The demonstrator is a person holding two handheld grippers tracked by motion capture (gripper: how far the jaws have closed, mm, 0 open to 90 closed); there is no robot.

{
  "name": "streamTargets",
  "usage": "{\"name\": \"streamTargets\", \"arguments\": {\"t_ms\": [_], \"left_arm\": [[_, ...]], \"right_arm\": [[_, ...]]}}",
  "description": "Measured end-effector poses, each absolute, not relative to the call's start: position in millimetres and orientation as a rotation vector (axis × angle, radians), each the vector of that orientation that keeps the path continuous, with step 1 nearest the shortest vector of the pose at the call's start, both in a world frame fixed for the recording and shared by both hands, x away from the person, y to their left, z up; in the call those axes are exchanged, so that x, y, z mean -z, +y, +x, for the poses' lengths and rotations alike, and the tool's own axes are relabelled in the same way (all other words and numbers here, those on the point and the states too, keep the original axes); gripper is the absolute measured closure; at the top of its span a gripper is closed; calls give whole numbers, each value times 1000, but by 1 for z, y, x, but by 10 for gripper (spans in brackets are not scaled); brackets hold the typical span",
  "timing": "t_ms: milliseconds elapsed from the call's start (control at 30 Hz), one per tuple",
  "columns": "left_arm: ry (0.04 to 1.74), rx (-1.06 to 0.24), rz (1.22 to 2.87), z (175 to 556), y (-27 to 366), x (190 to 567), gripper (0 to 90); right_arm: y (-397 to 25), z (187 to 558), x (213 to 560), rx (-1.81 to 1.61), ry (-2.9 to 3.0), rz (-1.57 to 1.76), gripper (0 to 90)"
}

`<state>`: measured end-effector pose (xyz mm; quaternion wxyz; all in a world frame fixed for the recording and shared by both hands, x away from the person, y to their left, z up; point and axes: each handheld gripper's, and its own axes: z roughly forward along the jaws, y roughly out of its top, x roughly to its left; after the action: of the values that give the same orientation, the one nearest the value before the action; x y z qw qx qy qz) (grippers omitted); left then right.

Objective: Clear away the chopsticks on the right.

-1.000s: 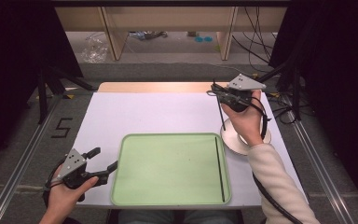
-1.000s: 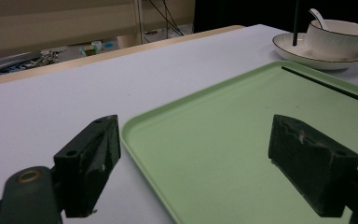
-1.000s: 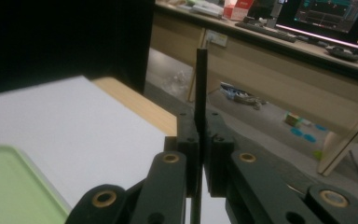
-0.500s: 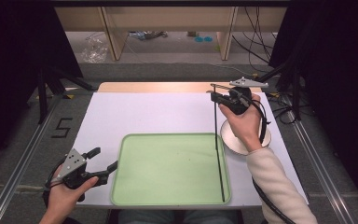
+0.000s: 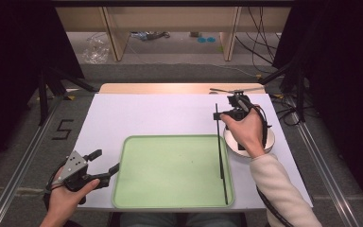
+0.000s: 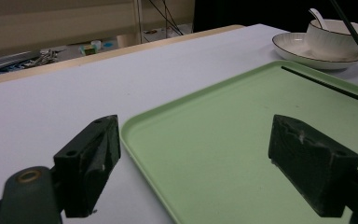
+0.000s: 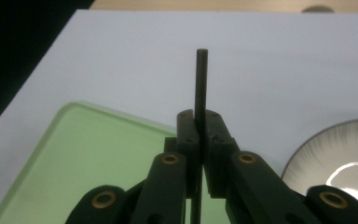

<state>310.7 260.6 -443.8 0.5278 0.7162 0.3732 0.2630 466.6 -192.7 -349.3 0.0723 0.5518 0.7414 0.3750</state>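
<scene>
My right tongs (image 7: 200,128) were clamped on a thin black chopstick (image 5: 220,151), lifted over the right side of the green tray (image 5: 170,170); a second chopstick (image 6: 326,84) lay in the tray. My left tongs (image 6: 196,168) gaped wide, empty, at the tray's left edge on the counter (image 5: 146,116); a bowl (image 6: 338,39) sat on its saucer (image 6: 293,44) beside the tray.

Spread gripper (image 6: 193,175) jaws over green tray (image 6: 242,140) edge

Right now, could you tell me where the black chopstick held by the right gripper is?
In the high view the black chopstick hangs from the right gripper, over the green tray's right side, left of the white plate.
</scene>
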Motion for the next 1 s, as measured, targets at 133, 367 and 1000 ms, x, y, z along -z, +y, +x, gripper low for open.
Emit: {"name": "streamTargets", "arguments": {"t_ms": [133,367,1000], "left_arm": [[885,-634,1718,311,261,444,168],[890,-630,1714,311,261,444,167],[819,-701,1782,315,267,441,167]], "right_arm": [[-191,468,360,-1036,2245,1757,877],[-184,471,376,-868,2252,1969,877],[-182,482,421,-578,2275,2157,877]]}}
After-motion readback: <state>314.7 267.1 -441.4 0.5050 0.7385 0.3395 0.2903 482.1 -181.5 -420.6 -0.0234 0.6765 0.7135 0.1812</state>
